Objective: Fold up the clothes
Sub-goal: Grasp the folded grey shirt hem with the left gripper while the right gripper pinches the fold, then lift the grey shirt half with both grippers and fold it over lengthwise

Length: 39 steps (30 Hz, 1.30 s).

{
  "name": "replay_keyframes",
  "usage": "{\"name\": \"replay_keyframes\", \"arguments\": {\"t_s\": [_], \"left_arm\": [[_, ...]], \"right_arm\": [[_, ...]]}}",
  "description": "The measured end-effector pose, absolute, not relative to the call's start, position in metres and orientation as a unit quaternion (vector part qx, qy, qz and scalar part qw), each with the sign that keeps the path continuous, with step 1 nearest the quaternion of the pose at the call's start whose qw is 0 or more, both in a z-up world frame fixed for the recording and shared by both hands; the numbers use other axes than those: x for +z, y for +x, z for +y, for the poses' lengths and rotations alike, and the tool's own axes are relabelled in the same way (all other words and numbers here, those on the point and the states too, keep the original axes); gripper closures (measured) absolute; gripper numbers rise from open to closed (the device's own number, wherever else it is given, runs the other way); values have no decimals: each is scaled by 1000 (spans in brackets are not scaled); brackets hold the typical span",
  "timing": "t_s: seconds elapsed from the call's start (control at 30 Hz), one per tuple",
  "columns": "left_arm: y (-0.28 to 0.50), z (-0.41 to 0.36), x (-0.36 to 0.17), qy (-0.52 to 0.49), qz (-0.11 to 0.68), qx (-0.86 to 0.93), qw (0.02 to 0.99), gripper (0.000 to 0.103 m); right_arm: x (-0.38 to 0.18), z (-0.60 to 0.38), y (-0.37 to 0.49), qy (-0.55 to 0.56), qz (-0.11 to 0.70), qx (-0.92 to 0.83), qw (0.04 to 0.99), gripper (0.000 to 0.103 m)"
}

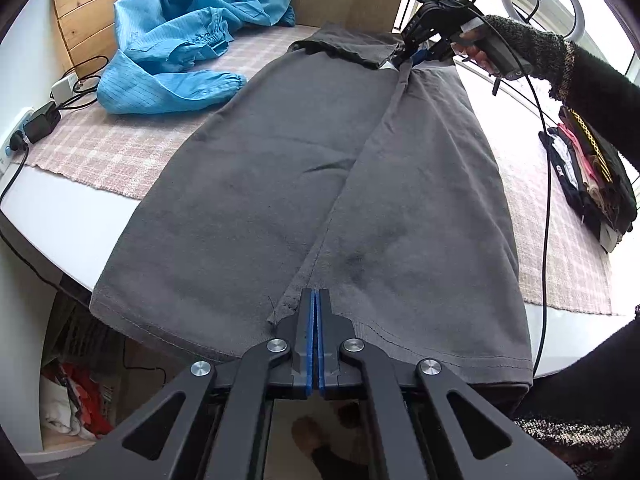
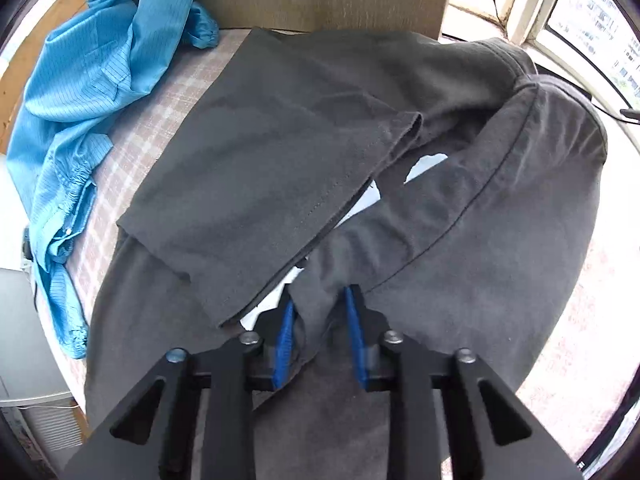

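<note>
The grey shirt (image 1: 320,184) lies flat on the counter (image 1: 60,204), its long axis running straight from one set of jaws to the other; the left gripper (image 1: 315,300), jaws pressed together, pinches the hem edge at the near end; the right gripper (image 2: 320,300), jaws nearly shut, bunches the fold by the collar; each hand has its own end, so both could carry the fold over together.

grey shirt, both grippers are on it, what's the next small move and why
Probably lift both ends together and carry the flap across. The left gripper is shut on the grey shirt at its hem, the right gripper has a bunch near the collar between its pads.
</note>
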<state>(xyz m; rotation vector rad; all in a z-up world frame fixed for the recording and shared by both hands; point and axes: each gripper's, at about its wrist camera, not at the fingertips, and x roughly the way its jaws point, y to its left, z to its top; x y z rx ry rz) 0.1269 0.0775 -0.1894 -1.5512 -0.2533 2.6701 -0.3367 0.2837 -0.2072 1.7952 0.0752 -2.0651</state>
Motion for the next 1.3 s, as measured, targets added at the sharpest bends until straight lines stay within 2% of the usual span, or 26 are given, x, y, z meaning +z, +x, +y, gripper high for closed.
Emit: {"name": "replay_keyframes", "arguments": {"t_s": [0.17, 0.27, 0.3, 0.33, 0.37, 0.47, 0.53, 0.67, 0.7, 0.73, 0.77, 0.83, 1.07, 1.3], "left_arm": [[129, 71, -177, -484, -110, 868, 29, 103], [125, 68, -174, -486, -78, 870, 3, 101], [123, 66, -175, -492, -75, 867, -5, 93], [122, 64, -176, -497, -72, 864, -8, 77], [120, 63, -178, -503, -69, 861, -10, 72], [119, 61, -181, -515, -79, 853, -1, 69], [117, 63, -186, -526, -72, 847, -4, 62], [114, 73, -195, -538, -35, 842, -13, 66], [114, 75, -196, -537, -30, 843, -11, 73], [114, 78, -197, -536, -26, 844, -7, 86], [115, 81, -196, -534, -25, 845, -1, 91], [115, 87, -194, -533, -21, 846, 4, 96], [134, 105, -124, -467, -106, 874, 84, 97], [156, 194, -59, -432, -76, 862, 254, 97]], "right_arm": [[-204, 307, -337, 629, -32, -742, 231, 94], [-202, 310, -335, 622, -34, -745, 238, 94], [-203, 309, -334, 622, -31, -745, 238, 94], [-204, 309, -333, 621, -27, -746, 239, 94], [-202, 308, -330, 620, -25, -747, 238, 94], [-203, 302, -330, 618, -20, -750, 236, 94], [-201, 302, -327, 617, -15, -751, 236, 94], [-204, 299, -329, 617, -15, -751, 237, 94], [-204, 299, -328, 616, -16, -751, 237, 94], [-204, 299, -328, 616, -15, -751, 238, 94], [-205, 299, -328, 614, -15, -752, 239, 94], [-206, 300, -328, 612, -18, -753, 242, 94], [-185, 337, -321, 585, -90, -762, 261, 96], [-136, 442, -277, 532, -141, -802, 230, 96]]}}
